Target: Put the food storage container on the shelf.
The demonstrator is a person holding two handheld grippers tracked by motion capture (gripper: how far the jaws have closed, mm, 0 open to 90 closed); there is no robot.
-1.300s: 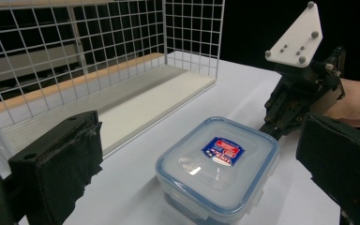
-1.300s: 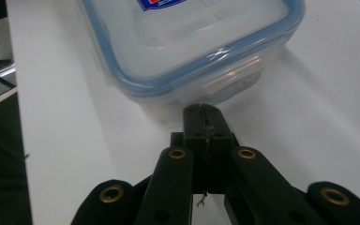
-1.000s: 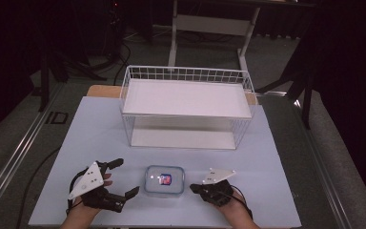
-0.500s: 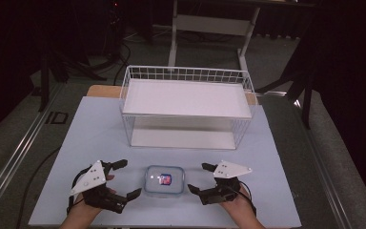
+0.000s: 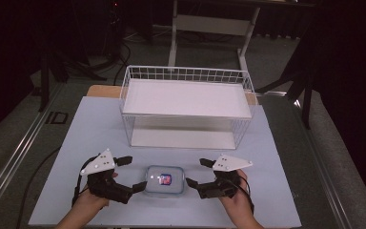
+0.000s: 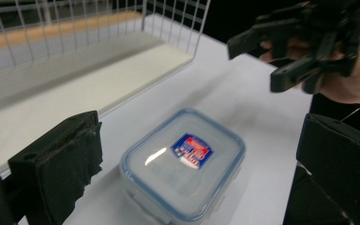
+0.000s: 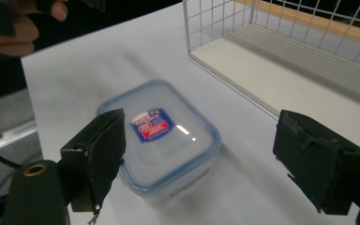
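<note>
A clear food container (image 5: 164, 180) with a blue-rimmed lid and a red and blue label lies flat on the table near the front edge. My left gripper (image 5: 132, 174) hovers at its left side, open, and the container (image 6: 185, 161) lies beyond and below its jaws. At the box's right side my right gripper (image 5: 197, 172) is open too. Its jaws have just been opening, and nothing is pinched between them. From the right gripper (image 7: 206, 150) the container (image 7: 161, 136) lies just below and ahead. The right gripper (image 6: 281, 56) also shows across the box in the left gripper view.
A white wire basket (image 5: 186, 107) with a white shelf board on top stands at the middle back of the pale blue table (image 5: 90, 133). Its open front faces the container. Beyond the table are dark floor, cables and a desk frame (image 5: 209, 28).
The right gripper's jaws went from shut to wide open. Both hands lifted a little beside the container. The container has not moved.
</note>
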